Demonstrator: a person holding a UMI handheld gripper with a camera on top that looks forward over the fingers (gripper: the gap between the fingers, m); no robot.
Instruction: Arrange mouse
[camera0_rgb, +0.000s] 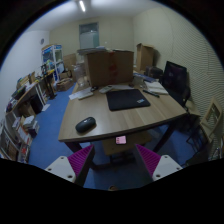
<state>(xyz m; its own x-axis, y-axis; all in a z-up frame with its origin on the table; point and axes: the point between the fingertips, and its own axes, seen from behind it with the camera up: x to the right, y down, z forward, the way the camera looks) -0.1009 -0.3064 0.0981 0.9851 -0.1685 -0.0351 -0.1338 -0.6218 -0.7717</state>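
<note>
A dark mouse (86, 124) lies on the near left part of a wooden desk (125, 118). A black mouse pad (128, 99) lies on the desk's middle, further back and to the right of the mouse. My gripper (113, 163) is well short of the desk, above the blue floor, with both pink-padded fingers (80, 160) wide apart and nothing between them. The mouse is far beyond the left finger.
A large cardboard box (108, 67) stands at the desk's far side. A monitor (176, 80) and papers sit at the right end. Shelves with clutter (28, 100) line the left wall. A small pink label (121, 140) shows on the desk's front edge.
</note>
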